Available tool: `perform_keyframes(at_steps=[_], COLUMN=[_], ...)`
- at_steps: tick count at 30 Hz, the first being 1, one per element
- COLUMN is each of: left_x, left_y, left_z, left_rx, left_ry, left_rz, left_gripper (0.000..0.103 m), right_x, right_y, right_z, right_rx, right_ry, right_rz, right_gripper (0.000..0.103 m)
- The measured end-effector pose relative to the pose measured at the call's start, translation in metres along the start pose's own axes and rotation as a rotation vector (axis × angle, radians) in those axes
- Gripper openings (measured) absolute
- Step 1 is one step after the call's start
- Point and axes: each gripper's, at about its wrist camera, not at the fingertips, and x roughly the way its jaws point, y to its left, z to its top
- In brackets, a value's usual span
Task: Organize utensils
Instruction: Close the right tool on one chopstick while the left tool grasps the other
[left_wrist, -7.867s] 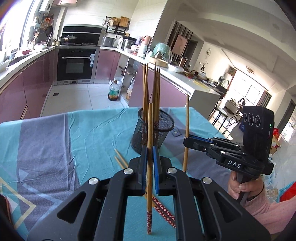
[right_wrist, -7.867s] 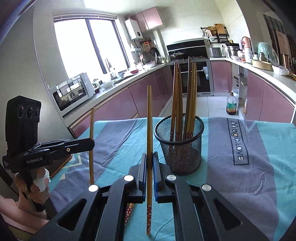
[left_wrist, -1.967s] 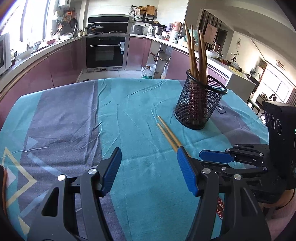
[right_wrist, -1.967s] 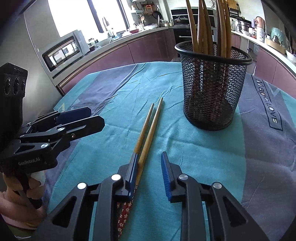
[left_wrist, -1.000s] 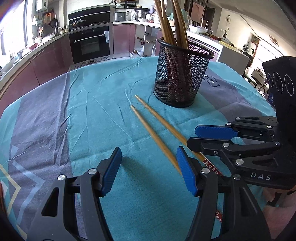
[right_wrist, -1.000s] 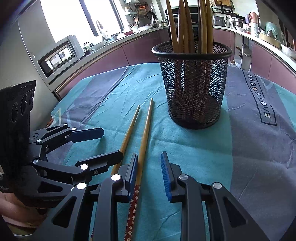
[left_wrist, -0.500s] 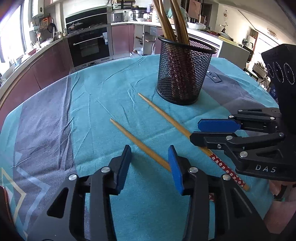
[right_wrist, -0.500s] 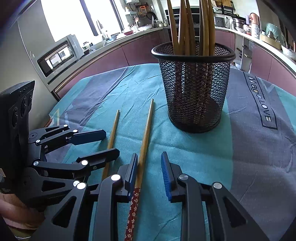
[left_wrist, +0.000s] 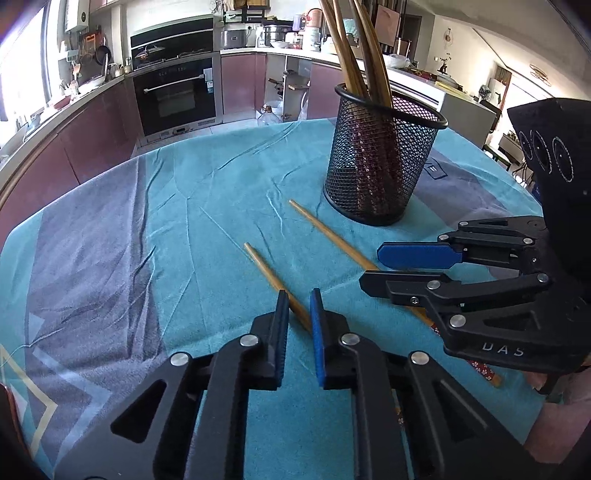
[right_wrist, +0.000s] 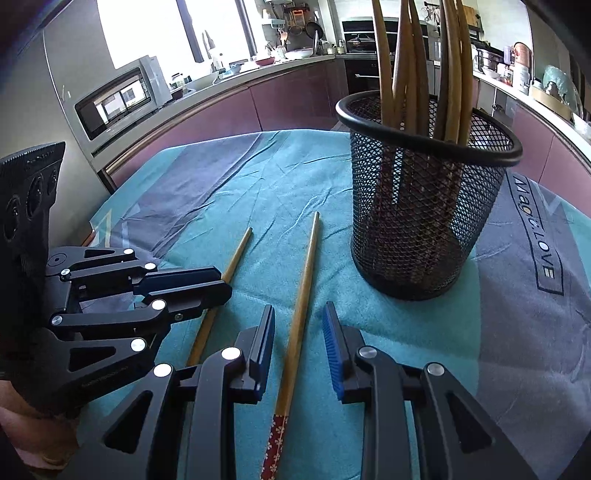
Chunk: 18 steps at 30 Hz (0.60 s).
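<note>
Chopsticks come first in the left wrist view: the left gripper (left_wrist: 296, 308) at lower centre has just been closing its fingers, now nearly together around the near chopstick (left_wrist: 272, 277), a plain wooden stick whose long axis slants to the upper left on the teal tabletop (left_wrist: 207, 206). In the right wrist view, the right gripper (right_wrist: 298, 332) has its fingers apart astride the other chopstick (right_wrist: 301, 295), untouched, its flowered red end nearest the camera and its tip aimed up toward the mesh holder (right_wrist: 424, 206) of upright chopsticks at upper right.
</note>
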Motion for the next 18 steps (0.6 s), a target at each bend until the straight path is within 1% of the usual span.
perform_keyframes(at_steps=[3,4,5,6,7,8,9,12,14,16,18], left_x=[-0.0006,-0.0014,-0.0035,-0.0042,-0.0041,-0.004,-0.004,-0.0039,-0.004,-0.0031,-0.002], left_y=[0.0025,0.0027,0.0051,0.0054,0.0065,0.0079,0.0082,0.007,0.0061,0.0048,0.0024], left_z=[0.0003,0.0001,-0.0007,-0.0013,-0.0024,-0.0031,-0.0043,-0.007,-0.0081,-0.0074,-0.0077], left_rx=[-0.012,-0.013,-0.013,-0.014,-0.021,-0.028,-0.026,-0.024,-0.02,-0.02,-0.024], left_ry=[0.001,0.002,0.002,0.003,0.009,0.015,0.018,0.02,0.021,0.021,0.021], left_rz=[0.001,0.006,0.009,0.012,0.014,0.022,0.025,0.022,0.026,0.032,0.031], left_gripper=[0.014,0.019,0.021,0.028,0.04,0.042,0.04,0.04,0.039,0.033,0.032], right_x=[0.0023,0.0025,0.0027,0.0028,0.0032,0.0035,0.0049,0.0056,0.0062,0.0062,0.0066], right_y=[0.0011,0.0011,0.0012,0.0013,0.002,0.0028,0.0048,0.0068,0.0074,0.0057,0.0036], right_z=[0.0012,0.0015,0.0018,0.0019,0.002,0.0021,0.0026,0.0034,0.0041,0.0038,0.0043], right_rx=[-0.008,-0.009,-0.011,-0.013,-0.016,-0.021,-0.027,-0.041,-0.042,-0.034,-0.022], right_ry=[-0.002,-0.002,-0.002,-0.002,-0.002,-0.002,-0.003,-0.004,-0.004,-0.006,-0.007], right_rz=[-0.007,-0.008,-0.011,-0.016,-0.02,-0.023,-0.028,-0.041,-0.048,-0.053,-0.047], right_gripper=[0.025,0.025,0.024,0.024,0.023,0.023,0.023,0.023,0.021,0.016,0.013])
